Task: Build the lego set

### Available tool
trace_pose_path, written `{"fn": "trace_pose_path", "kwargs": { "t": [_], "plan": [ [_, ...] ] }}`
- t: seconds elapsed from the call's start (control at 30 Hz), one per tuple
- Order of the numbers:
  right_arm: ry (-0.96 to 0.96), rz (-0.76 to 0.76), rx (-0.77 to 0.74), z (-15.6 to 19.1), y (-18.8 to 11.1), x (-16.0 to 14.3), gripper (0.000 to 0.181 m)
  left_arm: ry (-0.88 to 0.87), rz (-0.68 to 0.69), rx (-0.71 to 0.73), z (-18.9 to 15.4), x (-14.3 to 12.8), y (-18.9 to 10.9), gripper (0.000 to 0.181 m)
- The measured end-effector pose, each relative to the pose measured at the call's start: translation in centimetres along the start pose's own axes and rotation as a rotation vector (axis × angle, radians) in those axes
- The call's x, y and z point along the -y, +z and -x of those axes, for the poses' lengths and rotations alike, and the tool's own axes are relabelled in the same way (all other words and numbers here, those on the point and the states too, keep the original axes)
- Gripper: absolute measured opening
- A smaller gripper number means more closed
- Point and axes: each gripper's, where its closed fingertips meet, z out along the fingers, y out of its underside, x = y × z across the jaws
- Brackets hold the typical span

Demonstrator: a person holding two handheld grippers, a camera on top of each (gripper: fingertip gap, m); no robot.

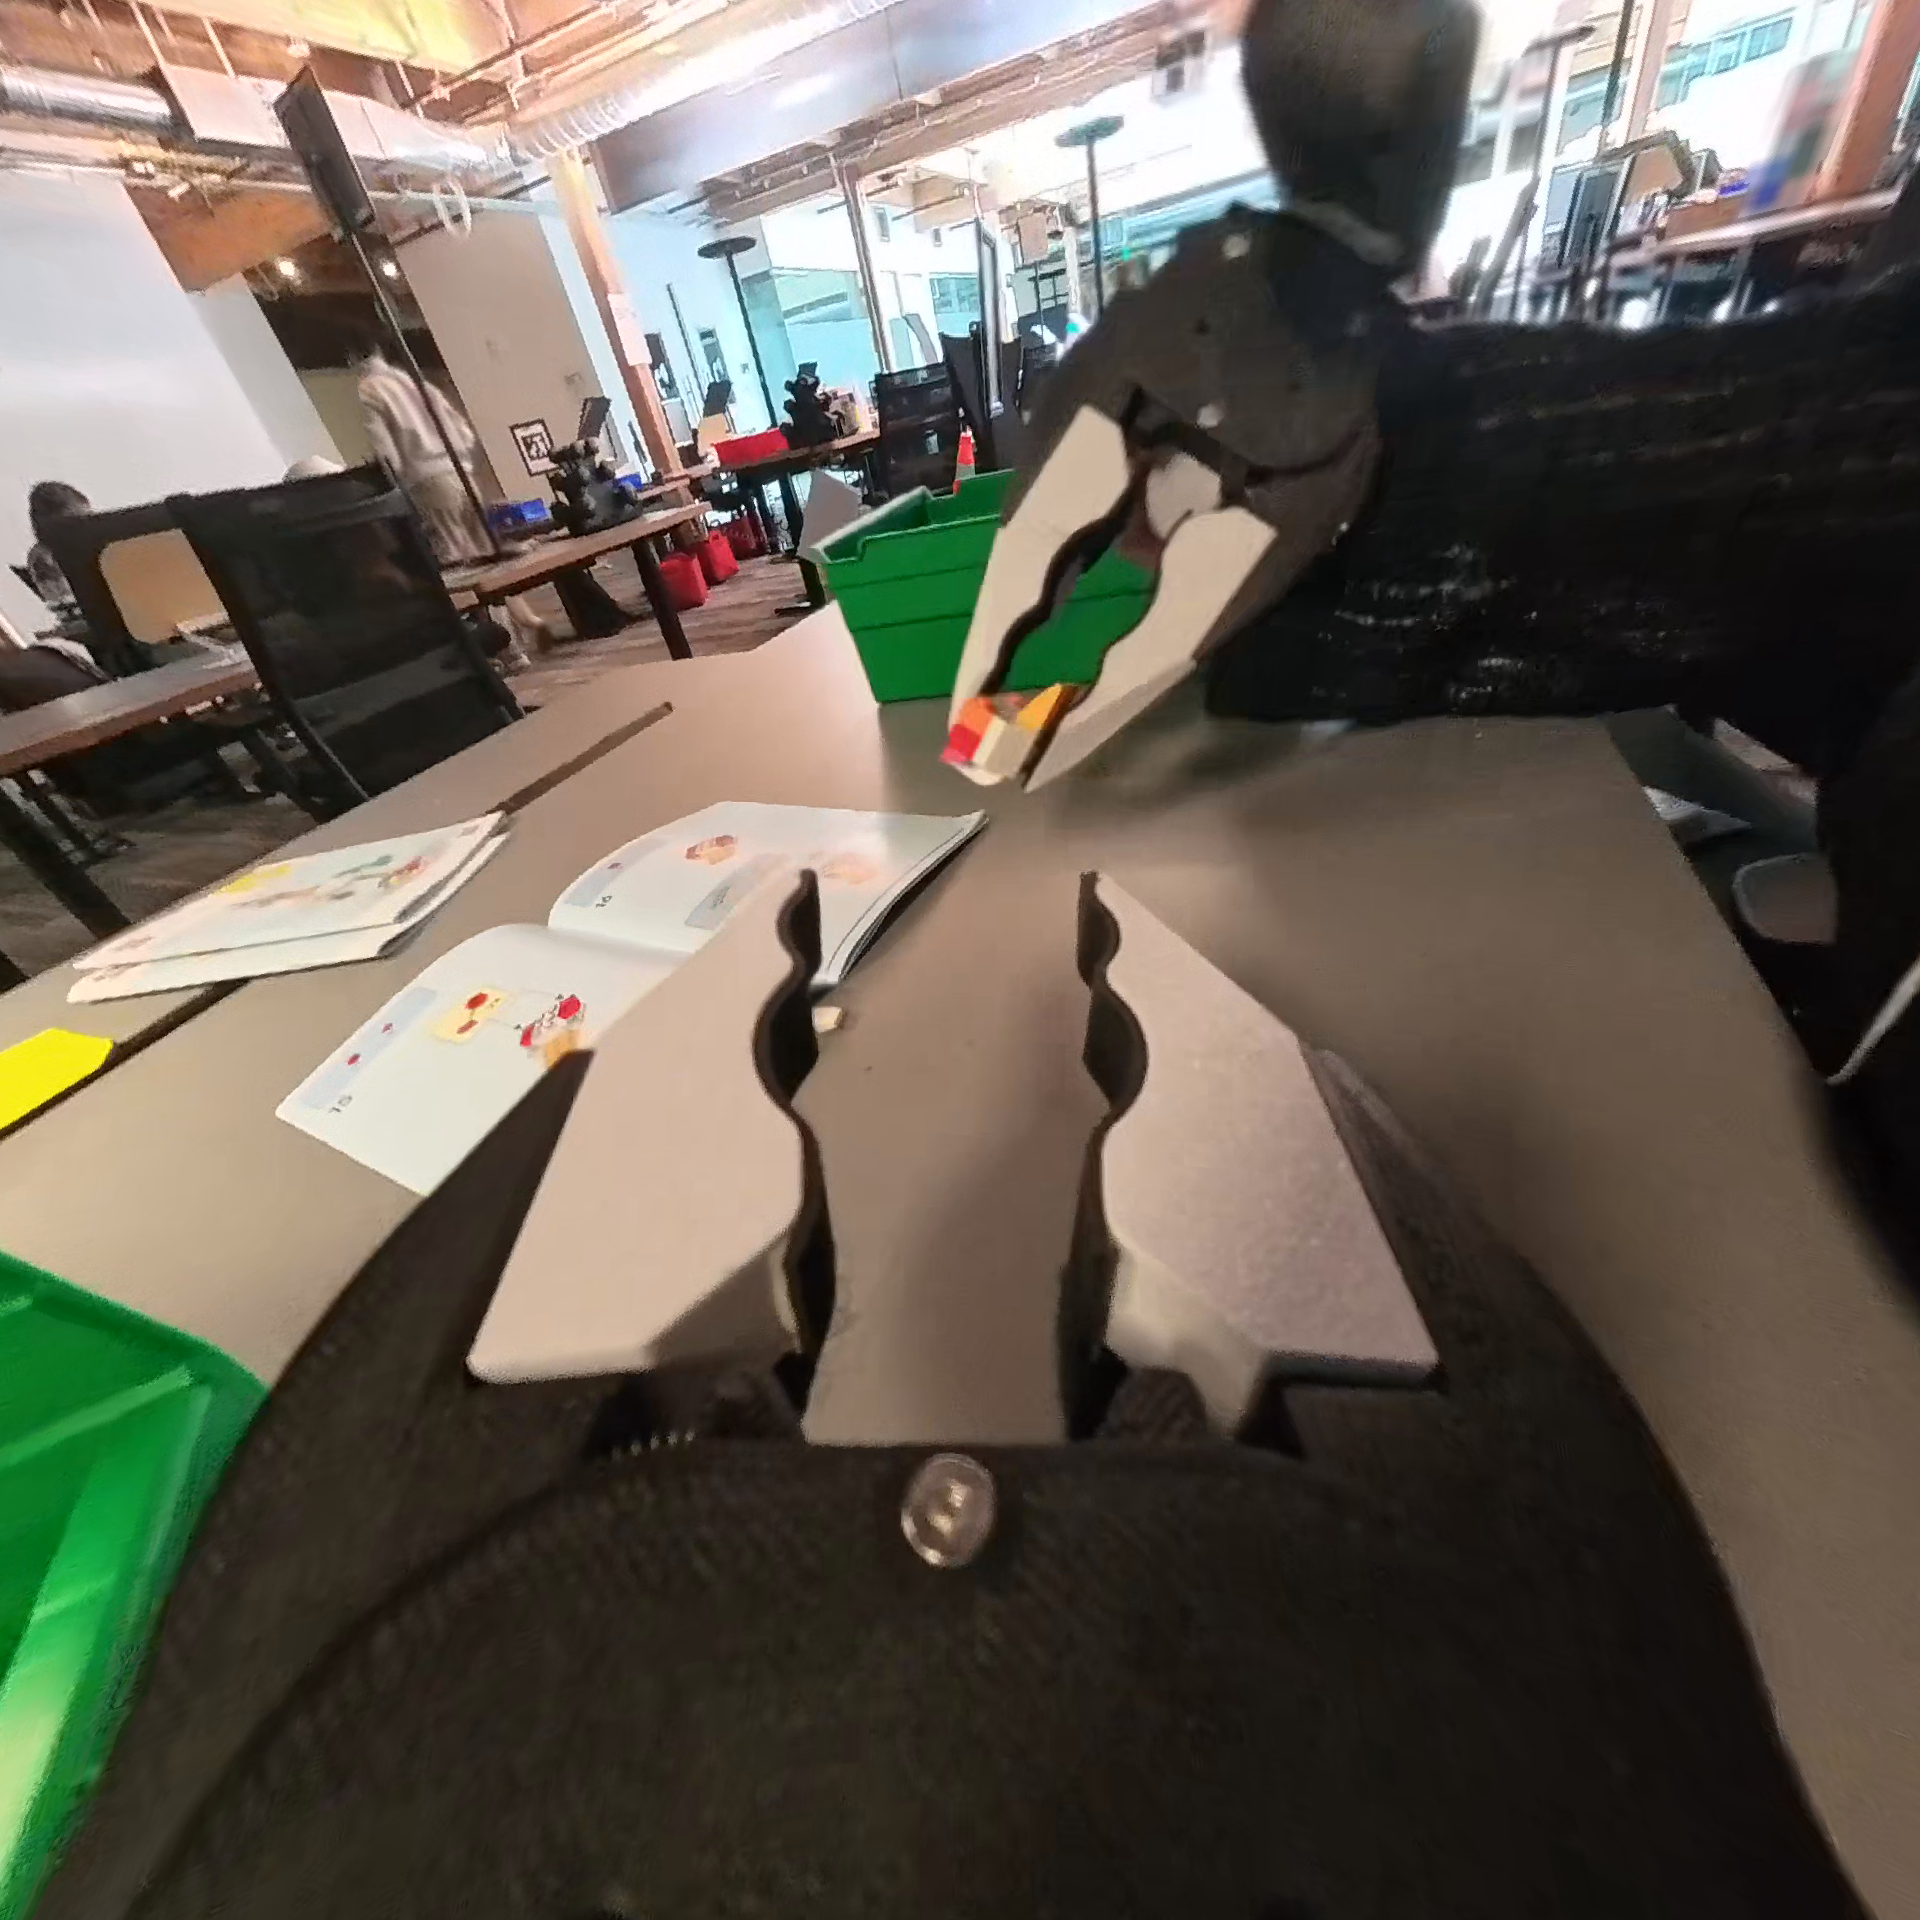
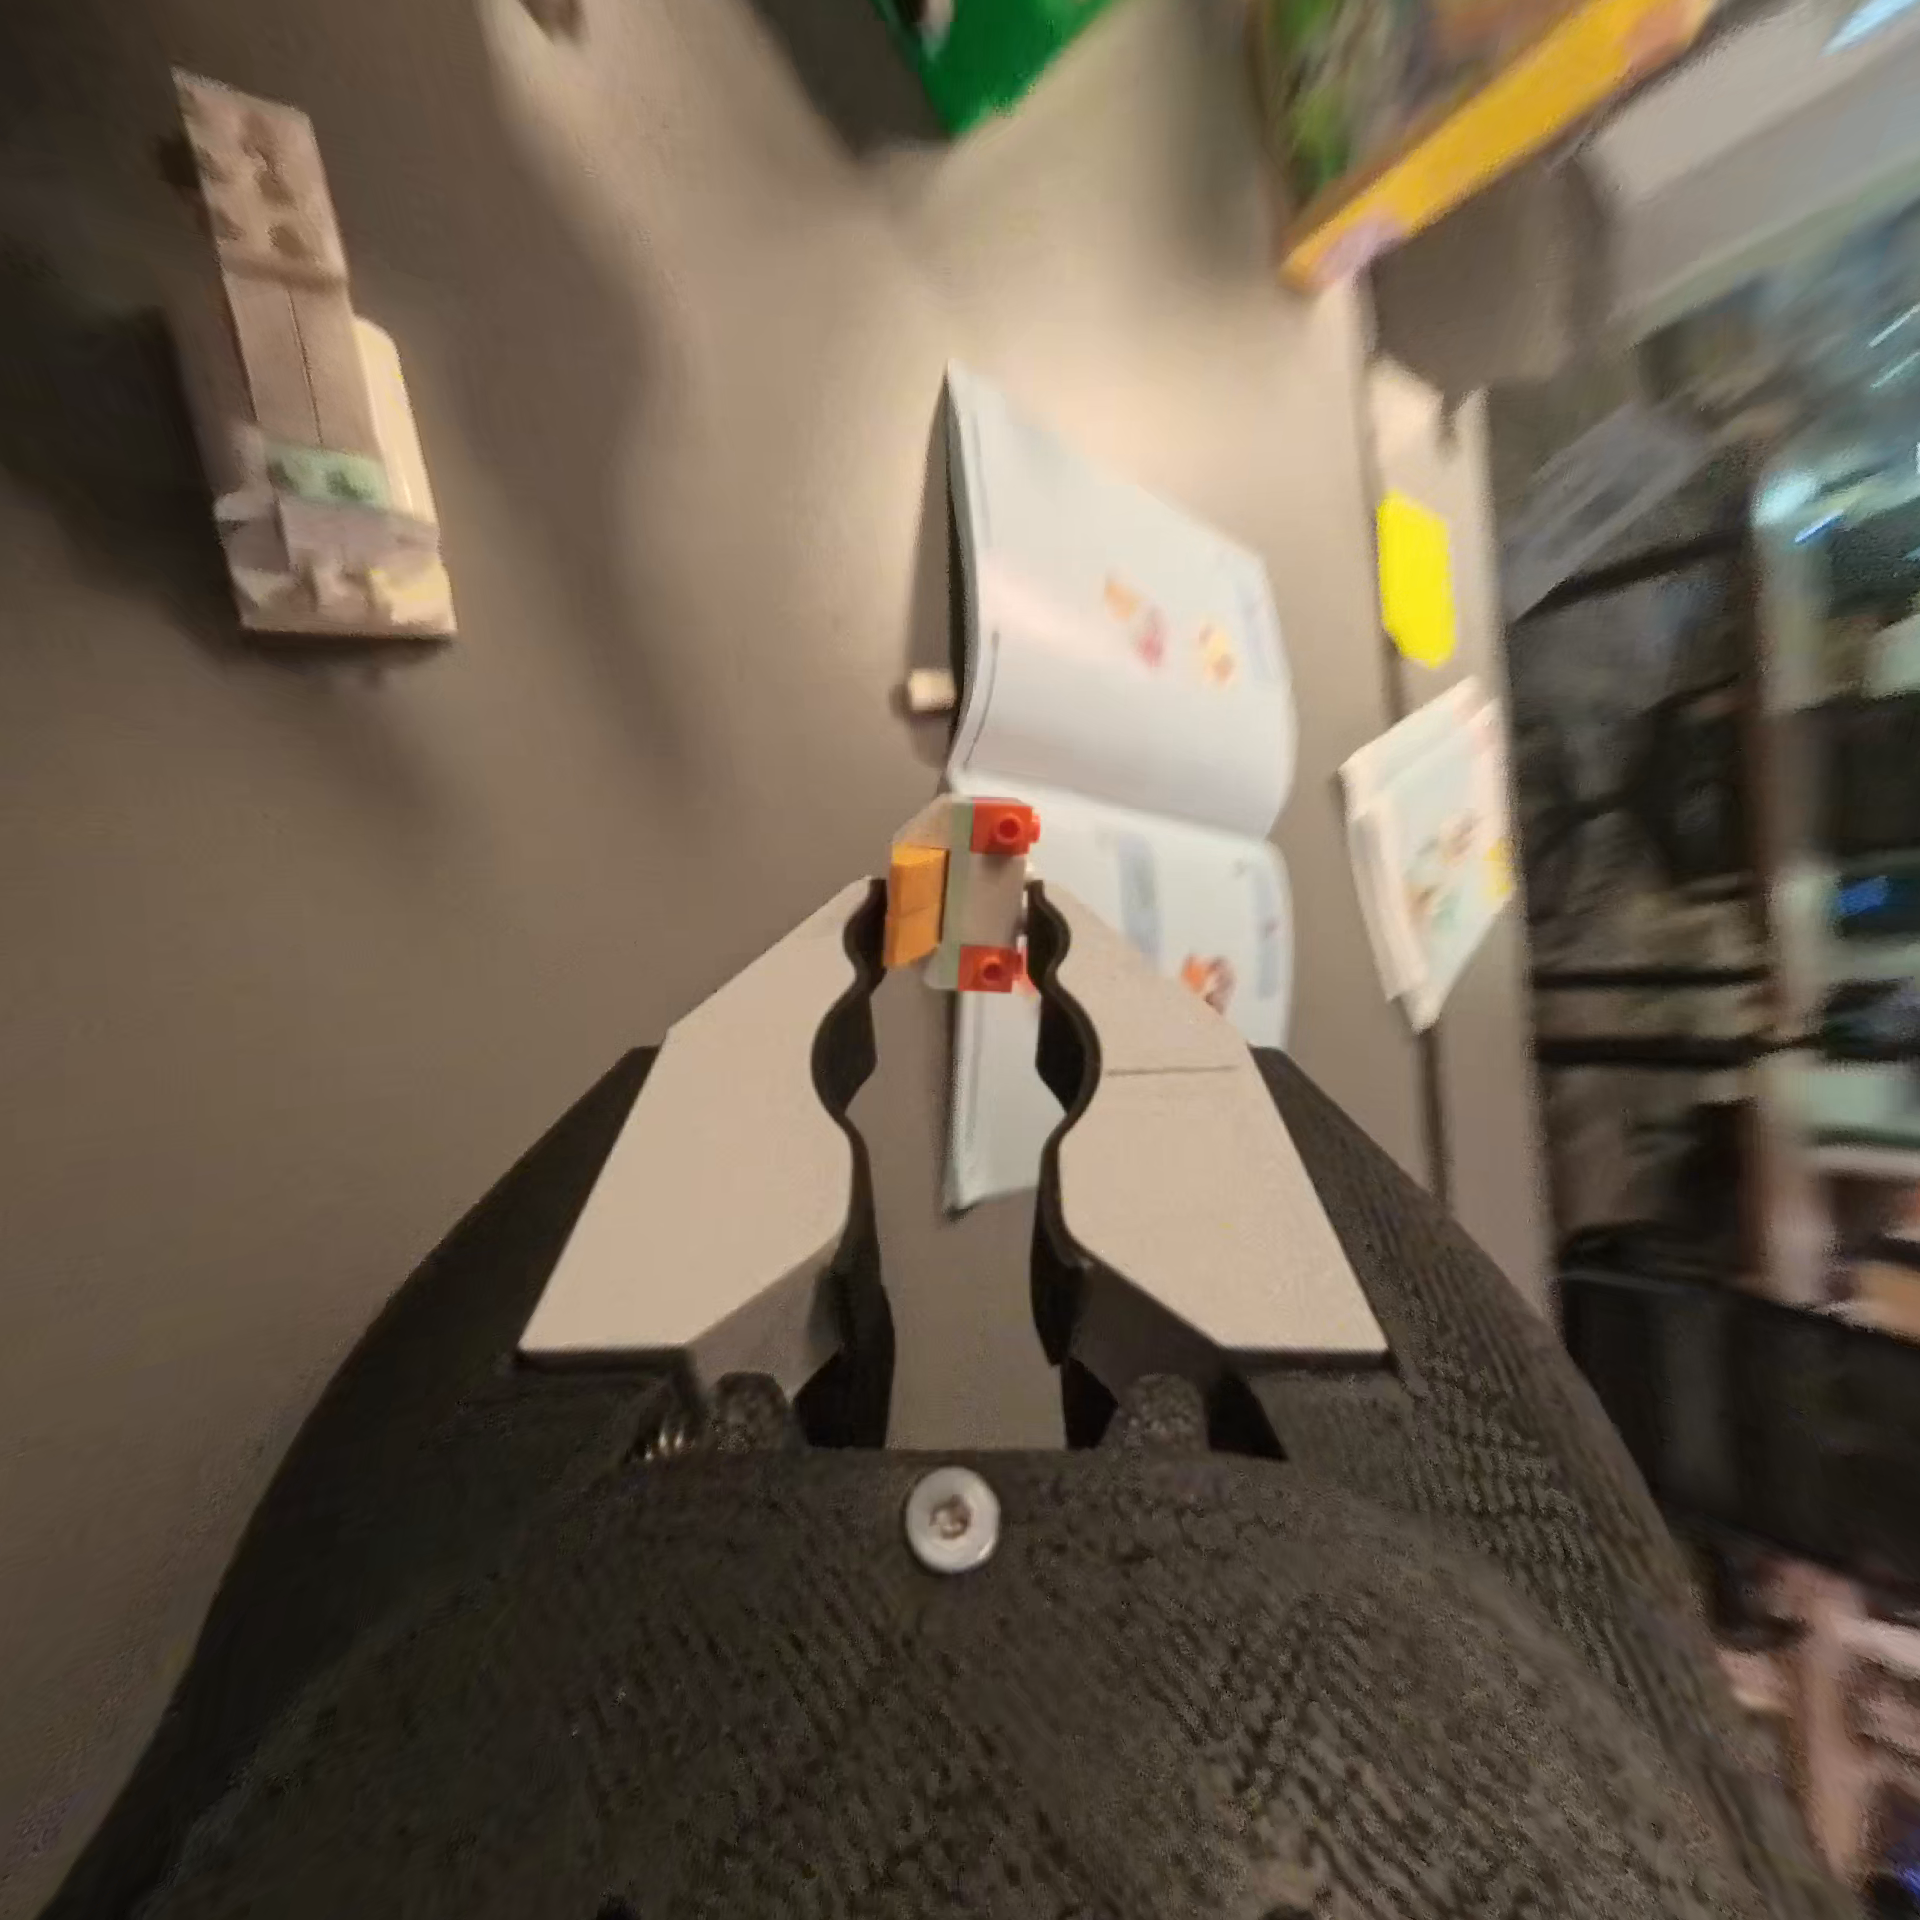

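My right gripper [image 2: 956,894] is shut on a small lego assembly [image 2: 961,899] of white, orange and red pieces, held above the grey table. It also shows in the left wrist view [image 1: 1003,753], with the same assembly [image 1: 997,732] at its tips. My left gripper [image 1: 945,883] is open and empty, low over the table. An open instruction booklet [image 1: 582,997] lies just left of it, also seen in the right wrist view [image 2: 1122,675]. A tiny white piece [image 1: 828,1020] lies by the booklet's edge [image 2: 928,688]. A larger grey lego build [image 2: 312,395] lies on the table at the left.
A green bin [image 1: 914,592] stands at the table's far side, another green bin [image 1: 83,1475] at the near left. More booklets [image 1: 301,904] and a yellow note [image 1: 42,1065] lie at the left. A yellow-edged box [image 2: 1455,135] sits beyond. Chairs and desks stand behind. Left tips to right tips: about 12 cm.
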Motion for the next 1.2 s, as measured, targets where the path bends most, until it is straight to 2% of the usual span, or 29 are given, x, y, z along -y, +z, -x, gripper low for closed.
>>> {"fn": "trace_pose_path", "kwargs": {
  "t": [0.1, 0.23, 0.37, 0.5, 0.7, 0.93, 1.2],
  "plan": [
    [-0.195, -0.113, -0.164, 0.0, 0.7, 3.9, 0.025, -0.089, -0.008, -0.026, -0.1, 0.2, 0.1, 0.048],
    [-0.349, -0.243, -0.289, 1.6, 1.7, 8.3, 0.025, -0.191, -0.015, -0.065, -0.5, 0.4, 0.4, 0.049],
    [-0.444, -0.3, -0.382, 2.1, 2.3, 10.5, 0.025, -0.222, 0.0, -0.057, -0.3, 0.2, 0.4, 0.048],
    [-0.498, -0.287, -0.449, 1.7, 2.7, 11.3, 0.025, -0.265, 0.016, -0.032, 0.3, -0.1, 0.3, 0.04],
    [-0.588, -0.279, -0.562, 1.1, 2.5, 11.8, 0.025, -0.296, 0.0, -0.031, 0.6, 0.0, 0.0, 0.038],
    [-0.617, -0.261, -0.587, 1.0, 2.9, 12.0, 0.025, -0.257, -0.033, -0.014, 1.0, 0.4, -0.4, 0.025],
    [-0.652, -0.252, -0.614, 1.0, 3.1, 12.3, 0.025, -0.249, -0.024, 0.022, 1.7, 0.2, -0.6, 0.024]
  ]
}}
